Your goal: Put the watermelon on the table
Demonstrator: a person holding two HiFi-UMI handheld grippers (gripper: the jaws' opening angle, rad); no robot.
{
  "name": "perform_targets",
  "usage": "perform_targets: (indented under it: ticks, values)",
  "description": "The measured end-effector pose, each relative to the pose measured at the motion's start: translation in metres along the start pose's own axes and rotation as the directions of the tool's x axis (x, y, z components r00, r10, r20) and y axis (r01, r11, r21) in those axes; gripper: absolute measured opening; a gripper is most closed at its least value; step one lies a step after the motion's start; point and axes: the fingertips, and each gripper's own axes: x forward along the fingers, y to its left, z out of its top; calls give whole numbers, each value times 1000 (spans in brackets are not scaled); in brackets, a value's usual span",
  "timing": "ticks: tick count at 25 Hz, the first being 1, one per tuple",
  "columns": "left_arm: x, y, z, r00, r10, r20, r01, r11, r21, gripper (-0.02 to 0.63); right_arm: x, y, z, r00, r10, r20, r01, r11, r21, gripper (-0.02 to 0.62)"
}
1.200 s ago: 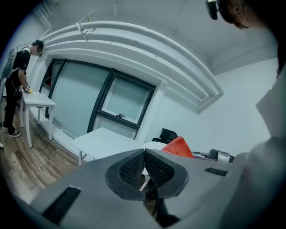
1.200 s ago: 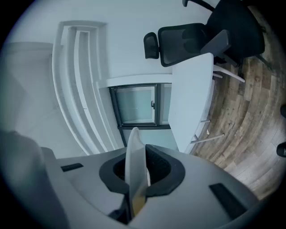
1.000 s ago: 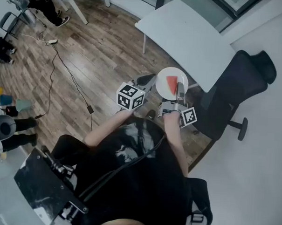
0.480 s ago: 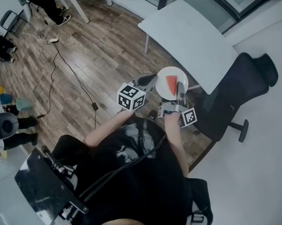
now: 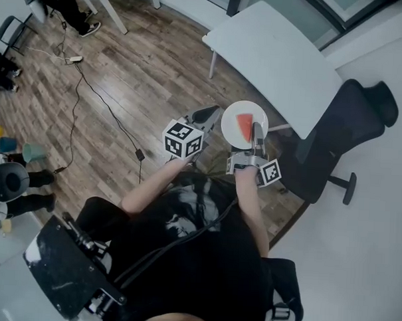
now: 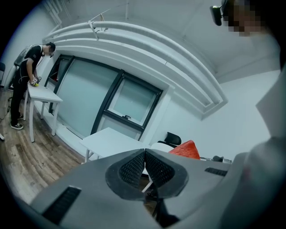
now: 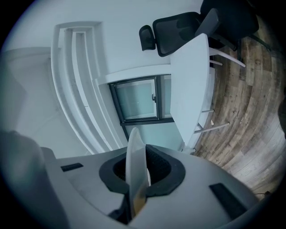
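A red watermelon slice [image 5: 244, 126] lies on a round white plate [image 5: 235, 115] that is carried in the air over the wooden floor, just short of the white table [image 5: 272, 56]. My right gripper [image 5: 256, 131] is shut on the plate's near rim. In the right gripper view the plate [image 7: 135, 156] stands edge-on between the pads of that gripper [image 7: 138, 172]. My left gripper [image 5: 212, 113] hovers just left of the plate, shut with nothing in it. In the left gripper view its pads [image 6: 134, 169] meet, and the watermelon [image 6: 185, 150] shows beyond them to the right.
A black office chair [image 5: 342, 123] stands right of the plate, beside the table's near corner. A cable [image 5: 103, 112] runs across the wooden floor to the left. At the far upper left, a person [image 6: 27, 71] stands at another white table [image 6: 42, 94].
The floor and table have slid slightly right in the head view as both grippers and the plate are carried along. The right gripper's hold on the plate is unchanged.
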Motion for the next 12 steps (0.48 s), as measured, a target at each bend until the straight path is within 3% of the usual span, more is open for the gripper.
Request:
perform_targets:
  ticks: [5, 12]
  values:
    - [11, 14, -9, 1000, -1, -31, 0, 999, -37, 5, 18, -10, -1, 1000, -18, -7, 18, 1000, 17, 23]
    - [78, 40, 14, 999, 20, -41, -22, 999, -50, 5, 88, -19, 33, 999, -27, -39, 29, 999, 38, 23]
